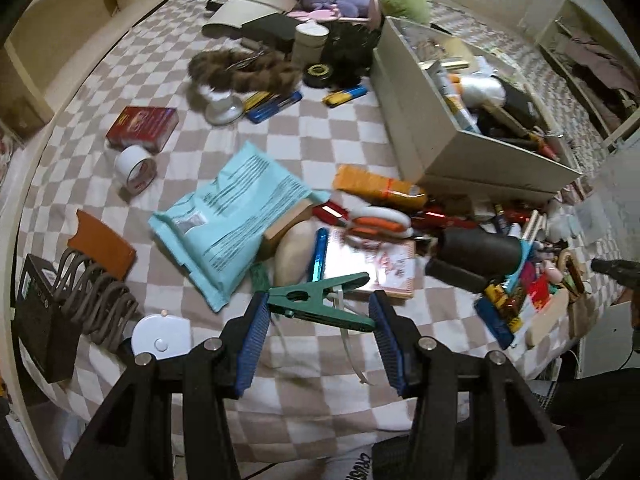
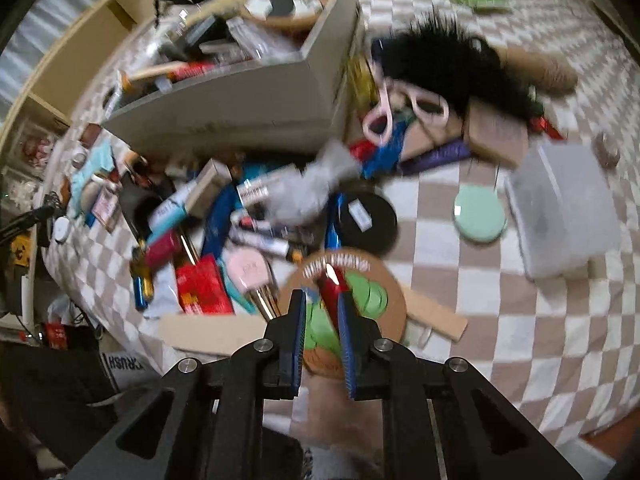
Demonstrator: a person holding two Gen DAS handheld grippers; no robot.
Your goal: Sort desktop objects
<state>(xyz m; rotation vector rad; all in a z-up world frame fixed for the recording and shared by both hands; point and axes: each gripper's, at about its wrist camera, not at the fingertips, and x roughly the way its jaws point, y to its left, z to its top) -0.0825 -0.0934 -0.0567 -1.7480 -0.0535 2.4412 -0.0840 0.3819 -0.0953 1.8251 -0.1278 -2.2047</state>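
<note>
Although a white open-topped box (image 1: 404, 92) at the far right of the left view already holds a jumble of tubes, bottles and packets, most of the sorting looks undone: the checkered beige-and-white counter (image 1: 168, 80) is strewn with loose things. A red rectangular carton (image 1: 142, 123), a white roll of tape (image 1: 134, 168) and a pale blue padded mailer (image 1: 232, 216) lie apart at the left, and a dense heap sits near the box. The left claw (image 1: 318, 304) stands wide, its pads either side of a green plastic clothes peg (image 1: 320, 299); I cannot tell whether they touch it. The right claw (image 2: 322, 308) is narrow around a slim red shiny piece (image 2: 330, 286), over a round brown cardboard disc with green shapes (image 2: 376, 292); blur hides the contact.
</note>
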